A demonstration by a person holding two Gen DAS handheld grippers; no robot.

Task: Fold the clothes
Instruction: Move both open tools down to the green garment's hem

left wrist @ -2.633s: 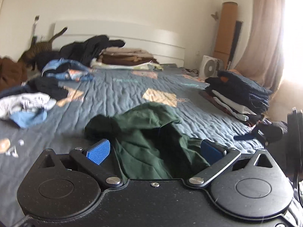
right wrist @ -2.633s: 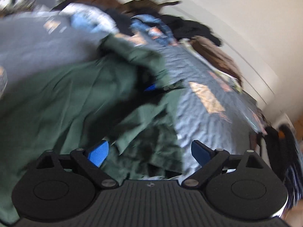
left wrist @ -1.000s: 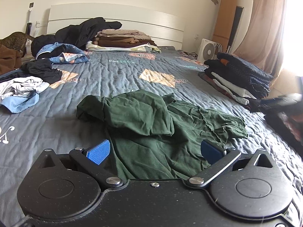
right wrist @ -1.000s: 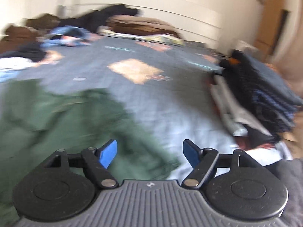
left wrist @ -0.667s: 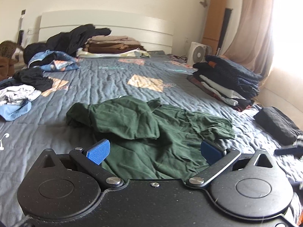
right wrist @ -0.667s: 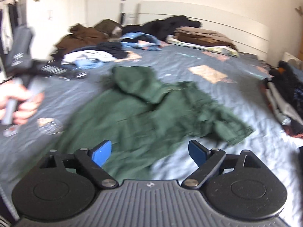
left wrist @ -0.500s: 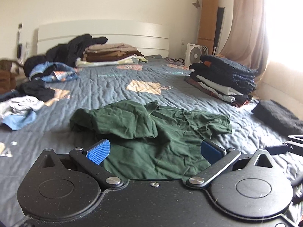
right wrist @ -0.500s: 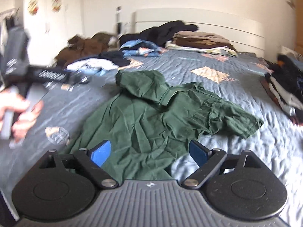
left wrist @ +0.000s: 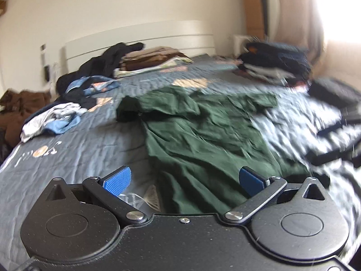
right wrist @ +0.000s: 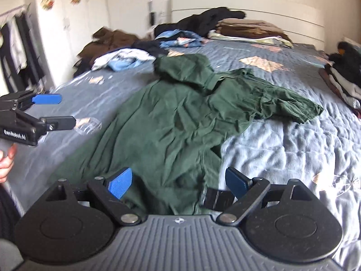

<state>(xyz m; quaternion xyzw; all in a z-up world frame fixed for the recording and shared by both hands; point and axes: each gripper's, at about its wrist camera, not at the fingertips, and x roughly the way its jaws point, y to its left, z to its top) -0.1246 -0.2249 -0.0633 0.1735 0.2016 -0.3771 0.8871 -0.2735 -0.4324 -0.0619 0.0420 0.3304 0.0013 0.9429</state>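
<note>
Fingers on both grippers released, nothing between them. Right gripper (right wrist: 174, 181) hangs over the near hem of the green shirt (right wrist: 180, 122); its jaws went from part-open to wide in the last second. Left gripper (left wrist: 183, 180) is also empty and spread, over the left edge of the same hem; in the right wrist view it sits off to the left, above bare bed (right wrist: 282, 149).

Change: moments ago the shirt was bunched and draped at the grippers; now it lies spread lengthwise on the quilt, hem near, collar far, right sleeve (right wrist: 291, 105) flung out, top-left part still flopped over itself. Both views have swung back to the near end.

Reading: layout pass done, first fold not started. Upper left likely needs flattening first.

Far side: folded stack (right wrist: 248, 30) by the headboard, loose unfolded pile (right wrist: 126, 59) at left.
</note>
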